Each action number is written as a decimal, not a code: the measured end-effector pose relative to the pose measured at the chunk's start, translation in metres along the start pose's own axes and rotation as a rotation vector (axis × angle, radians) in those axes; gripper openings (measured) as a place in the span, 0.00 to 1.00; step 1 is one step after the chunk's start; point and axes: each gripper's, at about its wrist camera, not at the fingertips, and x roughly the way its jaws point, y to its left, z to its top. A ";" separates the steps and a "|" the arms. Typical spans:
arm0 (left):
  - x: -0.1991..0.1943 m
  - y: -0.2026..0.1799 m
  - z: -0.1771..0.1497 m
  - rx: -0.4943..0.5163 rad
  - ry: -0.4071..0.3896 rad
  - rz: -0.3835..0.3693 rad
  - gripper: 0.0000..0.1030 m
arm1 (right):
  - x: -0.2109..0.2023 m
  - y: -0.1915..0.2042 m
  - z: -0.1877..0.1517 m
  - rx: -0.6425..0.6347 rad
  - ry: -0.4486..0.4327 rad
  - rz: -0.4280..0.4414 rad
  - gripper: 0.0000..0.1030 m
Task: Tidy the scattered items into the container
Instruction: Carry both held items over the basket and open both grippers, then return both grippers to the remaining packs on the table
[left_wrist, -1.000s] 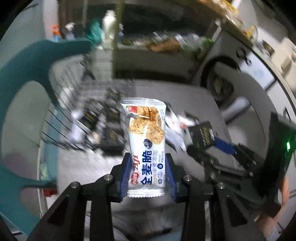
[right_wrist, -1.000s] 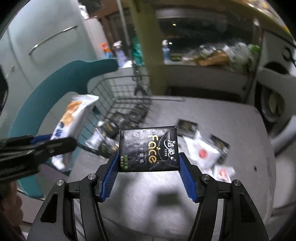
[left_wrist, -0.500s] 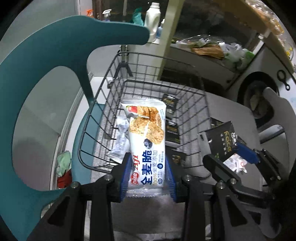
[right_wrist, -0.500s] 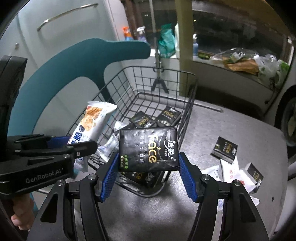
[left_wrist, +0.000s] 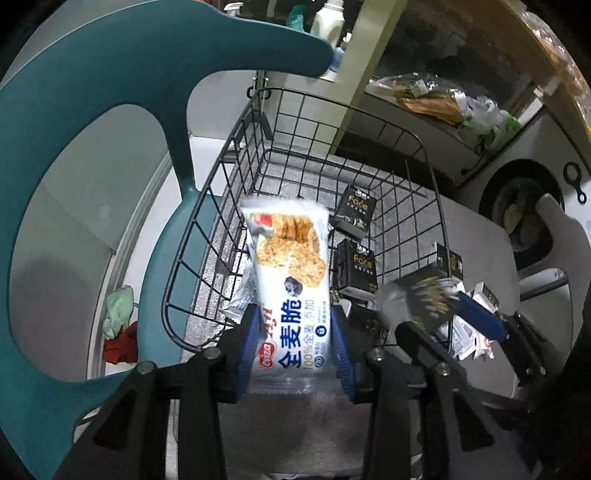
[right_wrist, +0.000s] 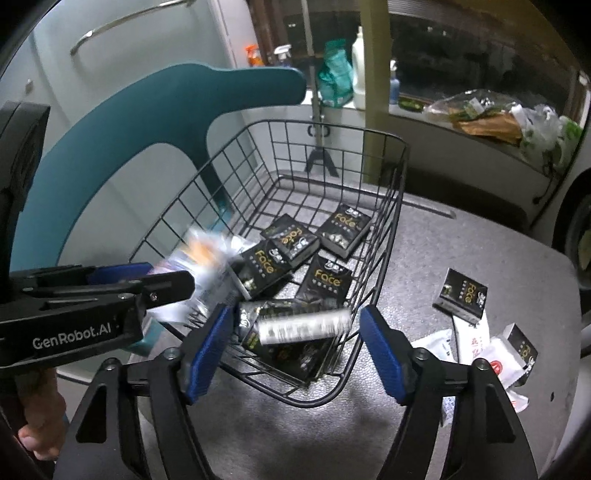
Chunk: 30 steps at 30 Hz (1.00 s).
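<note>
A black wire basket (left_wrist: 207, 206) (right_wrist: 400, 177) stands on the grey table and holds several black Face tissue packs (right_wrist: 343, 225). My left gripper (left_wrist: 295, 354) is over the basket's near rim, its blue pads beside a white oat-cracker packet (left_wrist: 291, 266); the packet looks blurred and the pads stand slightly off it. My right gripper (right_wrist: 295, 347) is open over the basket's near edge. A black Face pack (right_wrist: 299, 325), blurred, is falling between its pads into the basket. In the left wrist view that pack (left_wrist: 424, 295) blurs at the right gripper's tip.
A teal chair (left_wrist: 110, 74) (right_wrist: 147, 110) stands just left of the basket. A black Face pack (right_wrist: 461, 295) and white sachets (right_wrist: 495, 358) lie on the table (right_wrist: 480, 229) to the right. Bottles and bags stand on a counter behind.
Both grippers moved forward over the basket. The right gripper opened and let go of its black Face pack, which is dropping. The left packet now looks blurred, its pads slightly wider.
</note>
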 end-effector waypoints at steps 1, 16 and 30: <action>-0.001 0.000 0.000 0.000 -0.002 0.002 0.51 | -0.001 -0.001 0.000 0.005 0.002 0.000 0.71; -0.028 -0.002 -0.007 -0.002 -0.037 -0.027 0.61 | -0.047 -0.029 -0.027 0.080 -0.024 0.063 0.71; -0.051 -0.089 -0.057 0.149 -0.014 -0.085 0.63 | -0.099 -0.129 -0.126 0.207 -0.008 -0.139 0.71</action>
